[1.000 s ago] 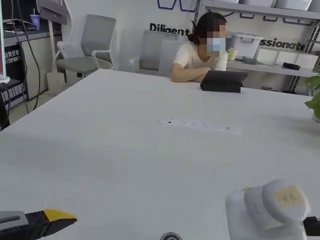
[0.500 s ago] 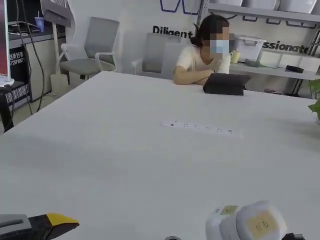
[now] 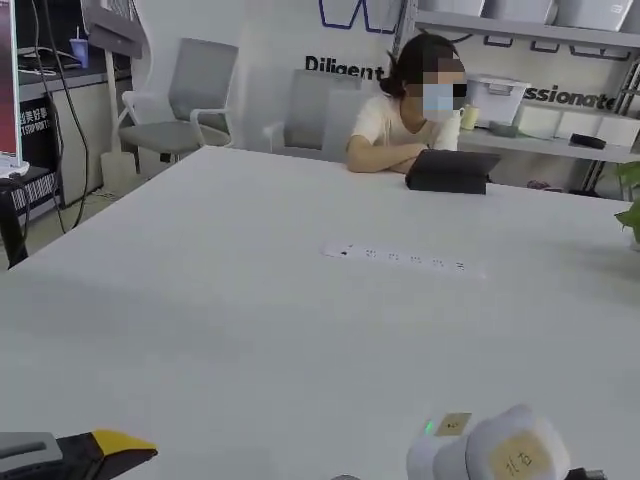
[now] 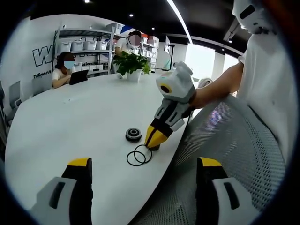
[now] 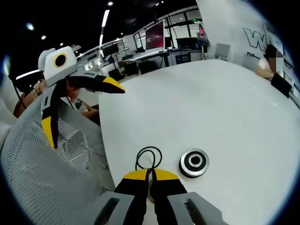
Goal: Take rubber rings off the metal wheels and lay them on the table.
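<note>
While the left hand-held gripper (image 4: 145, 162) gapes wide, the right hand-held gripper (image 5: 151, 175) sits pinched shut.

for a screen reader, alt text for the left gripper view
The right gripper points its closed yellow tips down at the white table beside two black rubber rings and a metal wheel. The left gripper shows open jaws at the bottom.

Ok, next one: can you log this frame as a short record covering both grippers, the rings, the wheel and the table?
left gripper: open, empty, held back from the work
right gripper: jaws almost together, tips down at the table by the rings; anything pinched is unclear
rubber rings: two, overlapping, flat on the table
metal wheel: flat on the table, apart from the rings, with a dark outer band
table: white
power strip: mid-table, far from the work
</note>
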`<action>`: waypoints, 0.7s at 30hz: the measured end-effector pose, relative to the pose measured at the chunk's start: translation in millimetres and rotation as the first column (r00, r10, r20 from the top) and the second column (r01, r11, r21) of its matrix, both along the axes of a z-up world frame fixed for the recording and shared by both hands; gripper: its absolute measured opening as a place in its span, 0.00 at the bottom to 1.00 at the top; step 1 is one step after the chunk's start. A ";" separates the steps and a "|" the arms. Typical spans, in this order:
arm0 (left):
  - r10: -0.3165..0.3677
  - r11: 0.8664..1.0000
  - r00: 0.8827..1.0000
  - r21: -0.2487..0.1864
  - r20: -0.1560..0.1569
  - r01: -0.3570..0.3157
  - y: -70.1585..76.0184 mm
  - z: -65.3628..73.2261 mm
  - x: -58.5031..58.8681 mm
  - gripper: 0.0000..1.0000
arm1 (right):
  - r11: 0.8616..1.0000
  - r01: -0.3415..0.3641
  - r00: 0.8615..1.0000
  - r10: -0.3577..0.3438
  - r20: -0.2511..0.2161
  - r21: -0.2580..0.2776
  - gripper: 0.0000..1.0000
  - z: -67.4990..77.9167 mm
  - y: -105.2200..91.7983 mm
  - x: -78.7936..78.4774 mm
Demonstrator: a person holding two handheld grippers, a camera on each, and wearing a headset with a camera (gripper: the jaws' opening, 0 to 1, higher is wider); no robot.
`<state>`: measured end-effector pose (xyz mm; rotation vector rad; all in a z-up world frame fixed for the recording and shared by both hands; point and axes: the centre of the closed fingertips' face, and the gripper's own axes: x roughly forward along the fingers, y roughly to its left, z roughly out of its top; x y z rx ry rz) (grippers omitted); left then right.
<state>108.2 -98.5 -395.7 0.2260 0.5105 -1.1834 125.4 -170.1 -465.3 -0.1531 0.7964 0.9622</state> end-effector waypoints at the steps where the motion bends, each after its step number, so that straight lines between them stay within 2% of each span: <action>1: 0.001 1.000 1.000 0.001 0.000 -0.001 0.1 0.0 0.1 0.90 | 1.000 0.005 1.000 -0.005 -0.001 0.007 0.00 1.7 -0.4 0.7; 4: 0.002 1.000 1.000 0.003 0.001 -0.002 0.4 -0.1 0.4 0.90 | 0.999 0.023 1.000 -0.022 -0.014 0.025 0.04 4.8 -1.3 2.2; 6: 0.003 1.000 1.000 0.005 0.003 -0.003 0.6 -0.2 0.6 0.90 | 0.999 0.029 1.000 -0.029 -0.012 0.019 0.05 4.6 -2.5 3.6; 10: 0.007 1.000 1.000 0.009 0.006 -0.007 1.3 -0.4 1.3 0.90 | 1.000 0.023 1.000 -0.023 0.017 -0.009 0.05 5.3 -6.7 6.0; 16: 0.018 1.000 1.000 0.007 0.009 -0.018 2.3 0.3 2.9 0.90 | 1.000 0.022 0.999 -0.021 0.050 -0.010 0.05 12.0 -9.3 10.6; 21: 0.020 1.000 1.000 0.007 0.009 -0.020 2.5 0.3 3.1 0.89 | 0.999 0.047 0.996 -0.048 0.070 0.018 0.05 21.7 -13.3 18.0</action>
